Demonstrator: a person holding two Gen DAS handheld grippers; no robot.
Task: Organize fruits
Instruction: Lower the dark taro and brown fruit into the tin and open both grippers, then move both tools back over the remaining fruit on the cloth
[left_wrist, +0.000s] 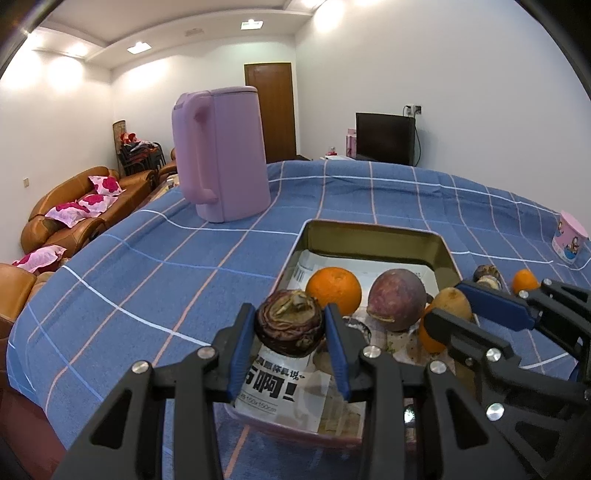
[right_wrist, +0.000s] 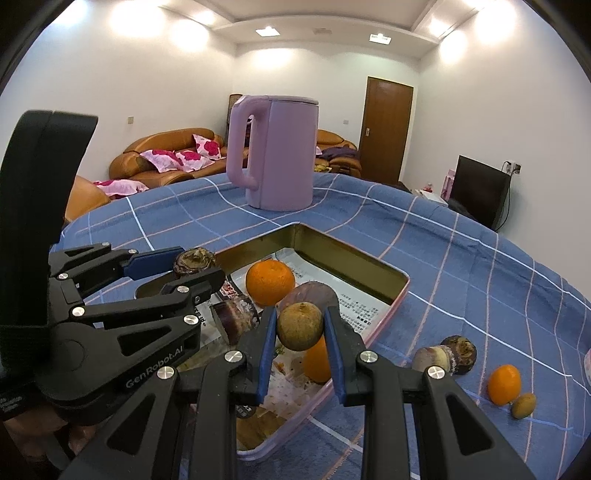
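Note:
My left gripper (left_wrist: 290, 325) is shut on a dark purple mangosteen (left_wrist: 290, 323), held over the near end of the paper-lined tin tray (left_wrist: 373, 229). My right gripper (right_wrist: 300, 326) is shut on a small brown-green round fruit (right_wrist: 300, 326) above the same tray (right_wrist: 400, 286). Inside the tray lie an orange (left_wrist: 334, 290), a purple passion fruit (left_wrist: 397, 299) and a cut purple piece (right_wrist: 236, 319). In the left wrist view the right gripper (left_wrist: 452, 306) shows at the right with its fruit (left_wrist: 452, 301). In the right wrist view the left gripper (right_wrist: 194, 267) shows at the left.
A pink kettle (left_wrist: 221, 155) stands on the blue checked cloth (left_wrist: 147, 280) behind the tray. On the cloth right of the tray lie a mangosteen (right_wrist: 445, 354), an orange (right_wrist: 504, 384) and a small brown fruit (right_wrist: 523, 405). A pink cup (left_wrist: 569, 236) stands far right.

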